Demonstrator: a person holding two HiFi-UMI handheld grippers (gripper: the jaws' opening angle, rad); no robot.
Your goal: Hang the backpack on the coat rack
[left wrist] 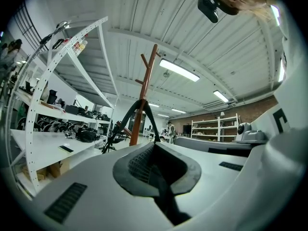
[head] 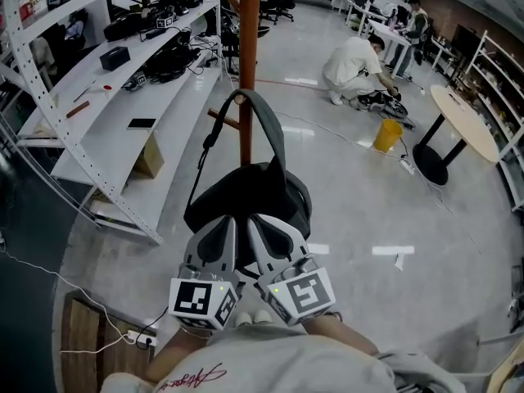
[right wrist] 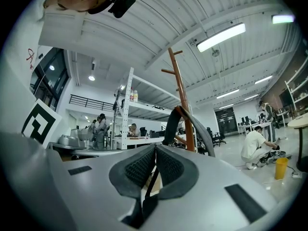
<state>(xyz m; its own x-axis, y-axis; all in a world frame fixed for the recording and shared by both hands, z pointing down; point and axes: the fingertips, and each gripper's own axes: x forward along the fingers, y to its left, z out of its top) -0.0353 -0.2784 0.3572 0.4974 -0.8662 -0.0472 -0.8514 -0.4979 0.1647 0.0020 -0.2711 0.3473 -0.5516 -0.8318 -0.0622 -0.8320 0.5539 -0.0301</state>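
Note:
A dark backpack (head: 246,196) hangs against the brown coat rack pole (head: 249,56), its grey top strap (head: 270,121) looped over a short peg (head: 223,118). Both grippers reach level into its upper part, side by side. My left gripper (head: 232,221) is shut, with dark backpack material pinched between its pads (left wrist: 139,163). My right gripper (head: 262,221) is shut too, and a thin black strap (right wrist: 153,184) hangs from between its pads. In both gripper views the pole (left wrist: 142,105) (right wrist: 182,105) and the looped strap rise just beyond the jaws. The backpack's lower part is hidden behind the grippers.
White metal shelving (head: 123,105) with gear runs along the left, close to the rack. A person (head: 354,65) crouches on the floor beyond, beside a yellow bucket (head: 388,134) and a round table (head: 465,119). Cables and a power strip (head: 135,336) lie at lower left.

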